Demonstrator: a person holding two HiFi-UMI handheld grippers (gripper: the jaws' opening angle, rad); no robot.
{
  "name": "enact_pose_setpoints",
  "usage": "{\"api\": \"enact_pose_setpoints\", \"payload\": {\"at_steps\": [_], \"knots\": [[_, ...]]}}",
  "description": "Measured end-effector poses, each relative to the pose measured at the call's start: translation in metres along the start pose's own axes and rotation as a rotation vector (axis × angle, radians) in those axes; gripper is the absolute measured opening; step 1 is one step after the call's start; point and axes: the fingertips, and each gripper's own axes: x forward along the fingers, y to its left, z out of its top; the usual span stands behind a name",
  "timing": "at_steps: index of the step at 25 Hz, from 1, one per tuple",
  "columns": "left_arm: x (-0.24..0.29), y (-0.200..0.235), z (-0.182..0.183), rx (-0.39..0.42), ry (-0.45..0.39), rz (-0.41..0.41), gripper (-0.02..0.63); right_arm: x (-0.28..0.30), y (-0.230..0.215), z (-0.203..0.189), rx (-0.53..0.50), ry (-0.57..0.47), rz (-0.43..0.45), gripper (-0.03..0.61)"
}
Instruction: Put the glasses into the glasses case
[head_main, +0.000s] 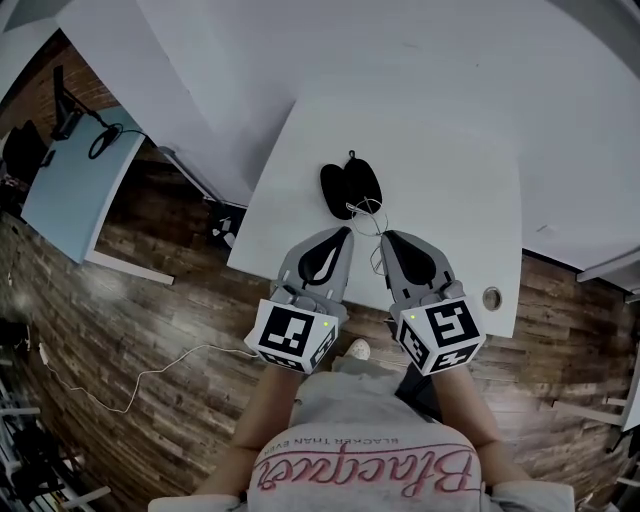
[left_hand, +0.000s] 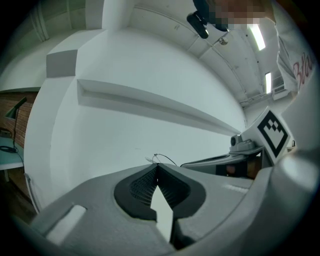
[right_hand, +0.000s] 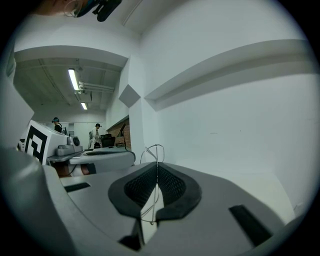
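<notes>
The black glasses case (head_main: 350, 186) lies open on the white table (head_main: 450, 180), just beyond both grippers. Thin wire-framed glasses (head_main: 367, 211) hang between the case and the gripper tips. My right gripper (head_main: 386, 237) is shut on the glasses; in the right gripper view the wire (right_hand: 152, 150) runs down between the pads of that gripper (right_hand: 157, 165). My left gripper (head_main: 347, 231) is also shut, and in its own view a wire of the glasses (left_hand: 165, 159) comes out right at the tip of this gripper (left_hand: 156, 167). The two grippers sit side by side, tips close together.
The table's near edge (head_main: 300, 285) runs under the grippers, with a round grommet hole (head_main: 491, 298) at its right front corner. A light blue desk (head_main: 70, 190) stands at the left over wooden floor, where a white cable (head_main: 150, 375) lies. White walls rise behind the table.
</notes>
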Motion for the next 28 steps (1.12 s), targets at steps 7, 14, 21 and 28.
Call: {"api": "enact_pose_setpoints", "payload": {"at_steps": [7,14,21,28], "knots": [[0.012,0.023,-0.007,-0.022,0.012,0.033,0.005,0.025,-0.009,-0.001,0.001,0.015,0.011,0.012],[0.027,0.050,-0.023,-0.046,0.044,0.037,0.005,0.051,-0.020,-0.010,0.010,0.045,-0.011,0.012],[0.062,0.080,-0.040,-0.064,0.086,-0.001,0.005,0.087,-0.046,-0.024,0.036,0.092,-0.057,0.012],[0.105,0.112,-0.065,-0.073,0.138,-0.067,0.005,0.142,-0.076,-0.045,0.065,0.159,-0.109,0.014]]}}
